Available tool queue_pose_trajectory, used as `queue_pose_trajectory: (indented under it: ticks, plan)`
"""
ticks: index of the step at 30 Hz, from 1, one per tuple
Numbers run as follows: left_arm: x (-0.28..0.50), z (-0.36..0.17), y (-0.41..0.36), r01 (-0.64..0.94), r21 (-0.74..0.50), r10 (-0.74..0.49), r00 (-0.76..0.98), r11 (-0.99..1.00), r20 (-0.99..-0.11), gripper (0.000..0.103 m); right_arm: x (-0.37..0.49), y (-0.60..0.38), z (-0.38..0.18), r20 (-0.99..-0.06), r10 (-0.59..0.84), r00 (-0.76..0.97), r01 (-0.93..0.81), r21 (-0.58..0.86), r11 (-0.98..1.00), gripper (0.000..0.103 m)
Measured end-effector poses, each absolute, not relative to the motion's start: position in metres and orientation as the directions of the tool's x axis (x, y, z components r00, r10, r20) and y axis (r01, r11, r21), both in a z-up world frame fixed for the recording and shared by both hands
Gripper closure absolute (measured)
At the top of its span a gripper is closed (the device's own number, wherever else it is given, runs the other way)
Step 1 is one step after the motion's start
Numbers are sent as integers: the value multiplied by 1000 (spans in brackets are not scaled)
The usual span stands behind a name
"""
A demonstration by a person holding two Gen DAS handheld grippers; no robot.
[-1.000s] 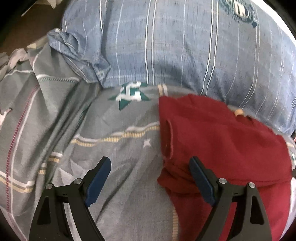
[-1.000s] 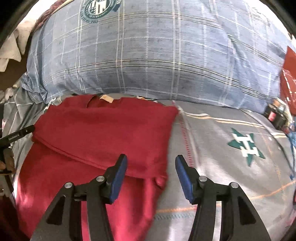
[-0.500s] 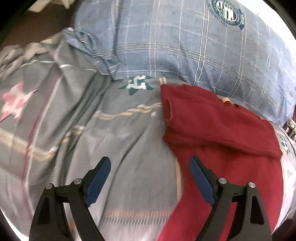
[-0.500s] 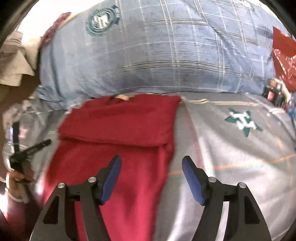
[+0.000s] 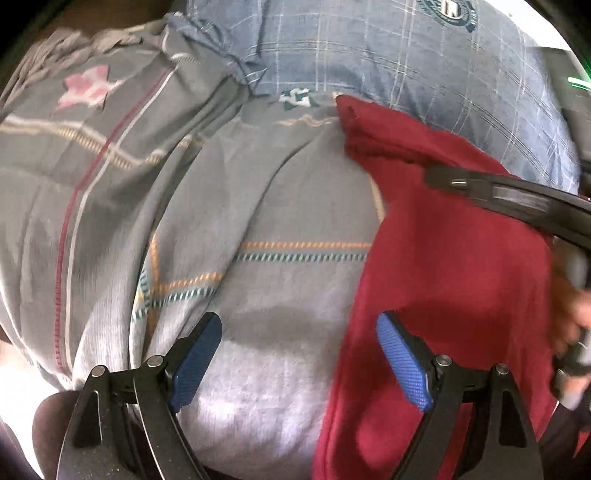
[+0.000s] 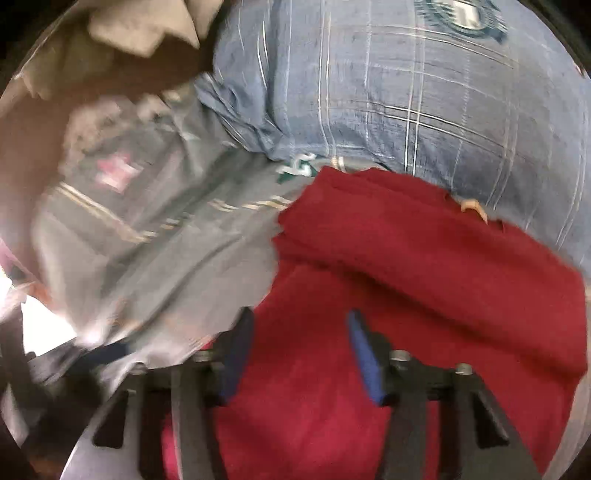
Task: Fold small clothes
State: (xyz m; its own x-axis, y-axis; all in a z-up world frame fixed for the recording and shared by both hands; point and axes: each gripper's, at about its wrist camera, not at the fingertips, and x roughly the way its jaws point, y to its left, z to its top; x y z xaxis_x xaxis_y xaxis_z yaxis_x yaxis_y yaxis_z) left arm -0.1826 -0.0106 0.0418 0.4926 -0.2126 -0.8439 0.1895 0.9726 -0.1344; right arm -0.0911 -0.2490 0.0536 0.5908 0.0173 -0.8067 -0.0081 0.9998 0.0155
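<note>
A dark red garment (image 5: pixel 450 258) lies on the grey bedsheet (image 5: pixel 258 229), its top part folded down into a thick band (image 6: pixel 424 251) with a tan neck label (image 6: pixel 472 206). My left gripper (image 5: pixel 299 350) is open over bare sheet, its right pad (image 5: pixel 402 358) at the garment's left edge. The right gripper (image 6: pixel 301 350) hovers over the garment's lower left part, blurred by motion. Its jaws are closing and stand partly apart; red cloth shows behind the gap, with no fold pinched. Its black body (image 5: pixel 517 199) crosses the left wrist view, with a hand (image 5: pixel 570 314) below it.
A large blue plaid pillow (image 6: pixel 424 103) lies along the garment's far edge, also in the left wrist view (image 5: pixel 388 66). The sheet bunches into folds on the left (image 5: pixel 92 166). Beige cloth (image 6: pixel 140 33) and dark floor sit beyond the bed's corner.
The right gripper swept left across the red garment to its left side, and its jaws narrowed. The left gripper drew back toward the garment's lower left edge. The right tool now shows in the left view.
</note>
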Motion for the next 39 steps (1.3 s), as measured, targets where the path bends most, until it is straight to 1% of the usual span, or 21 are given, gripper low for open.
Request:
queue_pose_trajectory:
  ticks: [1, 3, 4, 5, 6, 7, 8, 9, 10, 11, 12, 13, 14, 17, 19, 24, 28, 33, 39]
  plan:
    - [-182, 40, -8, 181, -148, -220, 488, 972, -845, 17, -73, -245, 39, -832, -20, 554, 13, -15, 1000, 74]
    - [-182, 40, -6, 176, -141, -212, 502, 974, -838, 16, -54, -239, 15, -871, -9, 490, 30, 7, 1000, 74]
    - [-182, 40, -6, 177, -131, -205, 505, 975, -839, 16, -54, -236, 16, -841, -30, 540, 34, -14, 999, 74]
    - [-183, 40, -7, 181, -123, -199, 505, 976, -840, 16, -53, -231, 16, -837, -36, 546, 24, -28, 999, 79]
    - [-184, 39, -9, 184, -113, -193, 510, 976, -838, 16, -54, -229, 17, -840, -19, 542, 8, -17, 1000, 83]
    - [-184, 38, -10, 187, -104, -187, 513, 977, -838, 16, -58, -231, 20, -839, 29, 544, -10, 28, 1000, 85]
    - [-185, 38, -11, 188, -97, -182, 515, 977, -837, 16, -62, -236, 22, -838, 72, 540, -24, 71, 997, 84]
    - [-187, 38, -13, 189, -86, -174, 521, 978, -836, 16, -68, -243, 25, -839, 114, 532, -26, 118, 993, 81]
    - [-186, 36, -14, 188, -82, -170, 524, 979, -835, 16, -79, -253, 30, -836, 136, 532, -14, 152, 988, 73]
    - [-187, 36, -15, 187, -81, -170, 525, 979, -834, 16, -88, -256, 35, -830, 139, 541, -5, 162, 987, 66]
    - [-189, 36, -16, 187, -85, -172, 524, 979, -834, 16, -101, -262, 39, -822, 140, 552, -2, 166, 986, 62]
    - [-188, 36, -16, 187, -87, -174, 523, 979, -834, 16, -119, -270, 44, -814, 140, 564, 0, 170, 986, 55]
    - [-189, 36, -17, 188, -90, -177, 521, 978, -835, 16, -129, -274, 46, -810, 139, 569, 5, 172, 985, 51]
    - [-192, 39, -16, 192, -93, -181, 516, 977, -838, 17, -174, -293, 54, -801, 129, 584, 38, 187, 982, 49]
    - [-196, 43, -16, 197, -96, -186, 518, 976, -835, 17, -210, -310, 58, -805, 98, 585, 89, 184, 979, 48]
    - [-213, 50, -16, 218, -88, -192, 518, 972, -833, 17, -272, -342, 54, -817, 87, 569, 193, 236, 952, 40]
    - [-224, 54, -17, 229, -59, -174, 524, 972, -834, 17, -312, -357, 48, -837, 34, 547, 261, 210, 942, 36]
    - [-234, 57, -17, 235, -53, -172, 521, 970, -836, 16, -340, -370, 40, -839, 41, 543, 322, 253, 912, 34]
    - [-243, 59, -13, 257, -57, -186, 514, 965, -837, 16, -354, -377, 34, -854, 22, 521, 340, 231, 912, 31]
